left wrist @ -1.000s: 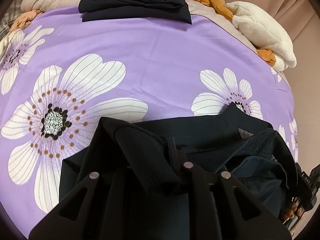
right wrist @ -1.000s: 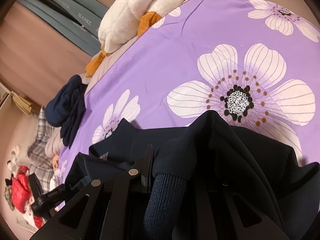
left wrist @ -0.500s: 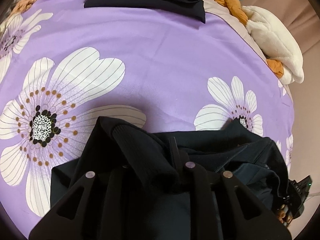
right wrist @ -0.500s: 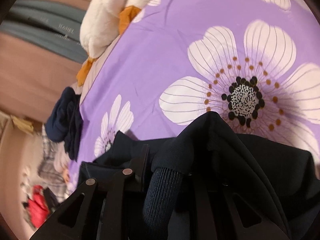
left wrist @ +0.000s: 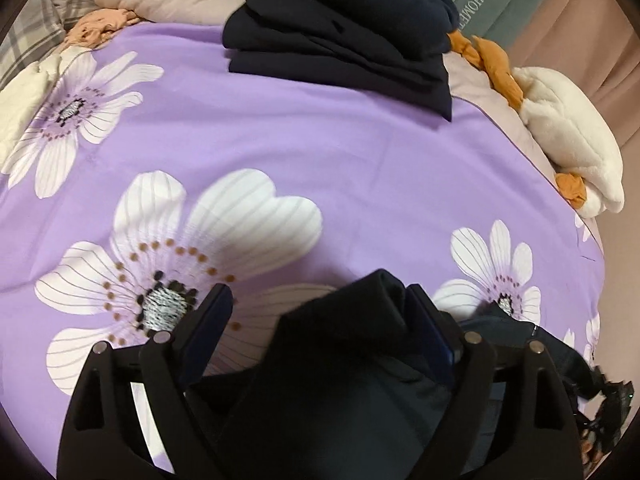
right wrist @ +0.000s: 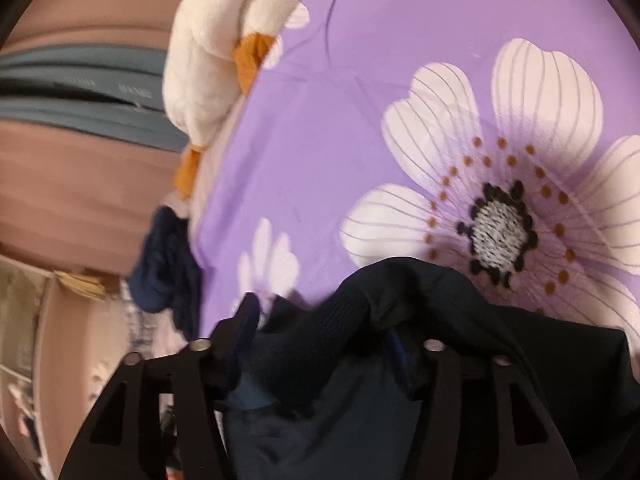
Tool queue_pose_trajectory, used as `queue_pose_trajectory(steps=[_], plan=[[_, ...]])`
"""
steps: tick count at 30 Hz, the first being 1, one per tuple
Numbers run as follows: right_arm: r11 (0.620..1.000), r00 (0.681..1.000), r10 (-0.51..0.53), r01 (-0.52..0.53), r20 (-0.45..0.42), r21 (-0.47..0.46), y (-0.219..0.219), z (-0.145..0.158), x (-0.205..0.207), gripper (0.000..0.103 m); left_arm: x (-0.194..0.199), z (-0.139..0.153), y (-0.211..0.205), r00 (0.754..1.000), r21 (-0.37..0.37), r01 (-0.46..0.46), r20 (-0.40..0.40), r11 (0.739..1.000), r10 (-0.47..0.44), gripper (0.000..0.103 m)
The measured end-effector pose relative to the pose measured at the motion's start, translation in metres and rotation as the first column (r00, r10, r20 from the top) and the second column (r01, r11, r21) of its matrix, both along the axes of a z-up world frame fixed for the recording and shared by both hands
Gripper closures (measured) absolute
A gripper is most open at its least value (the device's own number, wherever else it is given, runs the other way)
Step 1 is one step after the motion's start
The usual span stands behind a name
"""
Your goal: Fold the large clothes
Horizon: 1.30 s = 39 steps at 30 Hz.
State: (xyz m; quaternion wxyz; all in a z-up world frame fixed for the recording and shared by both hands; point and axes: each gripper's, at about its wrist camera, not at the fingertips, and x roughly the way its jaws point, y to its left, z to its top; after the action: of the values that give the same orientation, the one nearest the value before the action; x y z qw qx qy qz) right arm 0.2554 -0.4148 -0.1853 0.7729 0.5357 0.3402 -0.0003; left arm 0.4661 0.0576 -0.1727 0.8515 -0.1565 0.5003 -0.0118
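Purple floral bedspread (left wrist: 320,152) fills the left wrist view: our left gripper (left wrist: 320,308) stands wide open, the dark garment (left wrist: 340,360) draped loosely between its fingers, below the folded dark stack (left wrist: 340,40). Right wrist view: right gripper (right wrist: 320,328) equally spread, cloth slack between; either finger may snag fabric, undoing the fold.

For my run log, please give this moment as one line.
left tongs: open, over dark garment | right tongs: open, same garment | bedspread | folded pile at rear

Both wrist views sit low over the purple bedspread (left wrist: 320,152); both catch the white plush (right wrist: 224,48).
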Motion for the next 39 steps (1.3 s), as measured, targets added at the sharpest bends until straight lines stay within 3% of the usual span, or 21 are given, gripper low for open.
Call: queue_pose_trajectory(steps=[3, 5, 8, 10, 12, 14, 16, 18, 22, 23, 25, 27, 29, 31, 36, 39], plan=[[0.999, 0.999, -0.048, 0.047, 0.022, 0.021, -0.008, 0.006, -0.002, 0.033, -0.005, 0.005, 0.0, 0.999, 0.068, 0.011, 0.051, 0.998, -0.015, 0.014], [0.992, 0.993, -0.113, 0.114, 0.031, -0.049, -0.012, 0.015, -0.009, 0.027, -0.013, 0.012, 0.0, 0.993, 0.148, 0.006, 0.116, 0.989, -0.023, 0.014], [0.983, 0.988, -0.139, 0.145, 0.062, -0.109, -0.014, 0.027, -0.019, 0.026, -0.023, 0.026, 0.001, 0.975, 0.311, -0.032, 0.22, 0.95, -0.039, 0.012], [0.978, 0.995, -0.089, 0.096, 0.045, -0.184, -0.006, 0.033, -0.018, 0.026, -0.024, 0.029, 0.009, 0.969, 0.364, -0.06, 0.243, 0.929, -0.033, 0.012], [0.963, 1.0, -0.007, 0.015, 0.029, -0.27, 0.01, 0.039, -0.014, 0.026, -0.027, 0.029, 0.018, 0.971, 0.338, -0.044, 0.238, 0.94, -0.04, 0.012], [0.93, 0.995, 0.098, -0.085, 0.019, -0.357, 0.033, 0.044, -0.009, 0.026, -0.036, 0.027, 0.016, 0.97, 0.285, 0.037, 0.219, 0.958, -0.103, 0.012], [0.873, 0.98, 0.196, -0.182, -0.016, -0.451, 0.059, 0.046, -0.005, 0.026, -0.05, 0.023, 0.005, 0.962, 0.266, 0.136, 0.193, 0.954, -0.191, 0.013], [0.775, 0.948, 0.31, -0.298, -0.077, -0.557, 0.097, 0.044, -0.004, 0.026, -0.066, 0.017, -0.01, 0.946, 0.251, 0.237, 0.162, 0.939, -0.282, 0.013], [0.648, 0.886, 0.44, -0.425, -0.145, -0.632, 0.149, 0.032, -0.004, 0.026, -0.095, -0.001, -0.042, 0.908, 0.245, 0.375, 0.096, 0.894, -0.408, 0.016], [0.621, 0.873, 0.457, -0.449, -0.169, -0.643, 0.158, 0.03, -0.003, 0.028, -0.098, -0.006, -0.052, 0.899, 0.252, 0.401, 0.077, 0.881, -0.431, 0.019], [0.53, 0.846, 0.473, -0.497, -0.247, -0.687, 0.18, 0.02, 0.001, 0.03, -0.101, -0.02, -0.072, 0.877, 0.293, 0.451, 0.03, 0.843, -0.48, 0.026], [0.455, 0.824, 0.466, -0.536, -0.323, -0.711, 0.195, 0.011, 0.009, 0.032, -0.096, -0.035, -0.087, 0.866, 0.338, 0.475, -0.017, 0.813, -0.499, 0.027], [0.402, 0.8, 0.45, -0.578, -0.396, -0.711, 0.205, -0.002, 0.023, 0.032, -0.086, -0.048, -0.098, 0.874, 0.367, 0.461, -0.027, 0.808, -0.486, 0.027], [0.362, 0.796, 0.426, -0.585, -0.429, -0.726, 0.208, -0.012, 0.036, 0.032, -0.079, -0.049, -0.103, 0.878, 0.373, 0.445, -0.001, 0.814, -0.479, 0.024], [0.407, 0.83, 0.398, -0.542, -0.391, -0.736, 0.196, -0.013, 0.066, 0.032, -0.057, -0.051, -0.116, 0.876, 0.404, 0.437, 0.011, 0.803, -0.482, 0.02], [0.434, 0.848, 0.381, -0.517, -0.369, -0.738, 0.193, -0.014, 0.082, 0.032, -0.043, -0.052, -0.118, 0.888, 0.383, 0.415, 0.027, 0.825, -0.459, 0.018]])
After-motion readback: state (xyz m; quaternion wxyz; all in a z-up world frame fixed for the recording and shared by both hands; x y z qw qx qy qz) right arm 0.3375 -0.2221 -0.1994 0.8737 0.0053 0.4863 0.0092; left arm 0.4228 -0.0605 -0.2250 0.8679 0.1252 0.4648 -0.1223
